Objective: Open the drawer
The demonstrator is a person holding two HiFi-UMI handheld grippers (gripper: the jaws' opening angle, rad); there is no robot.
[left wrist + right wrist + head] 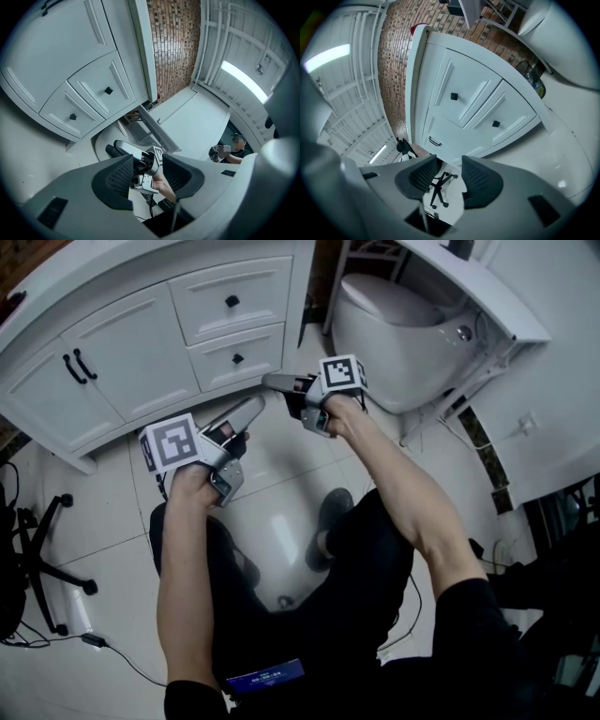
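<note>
The white vanity cabinet (141, 343) stands ahead with two drawers at its right end, both shut. The upper drawer (232, 301) and the lower drawer (237, 359) each carry a small black knob. They also show in the left gripper view, upper drawer (108, 90) and lower drawer (72, 116), and in the right gripper view, upper drawer (453, 96) and lower drawer (496, 123). My left gripper (246, 414) (147, 173) hangs open and empty over the floor. My right gripper (279, 382) (447, 177) is open and empty just below the lower drawer, not touching it.
A toilet (403, 334) stands close on the right. The cabinet doors (75, 365) have black handles. An office chair (37, 549) and cables (94, 641) lie at the left. Another person (234, 150) shows far off in the left gripper view.
</note>
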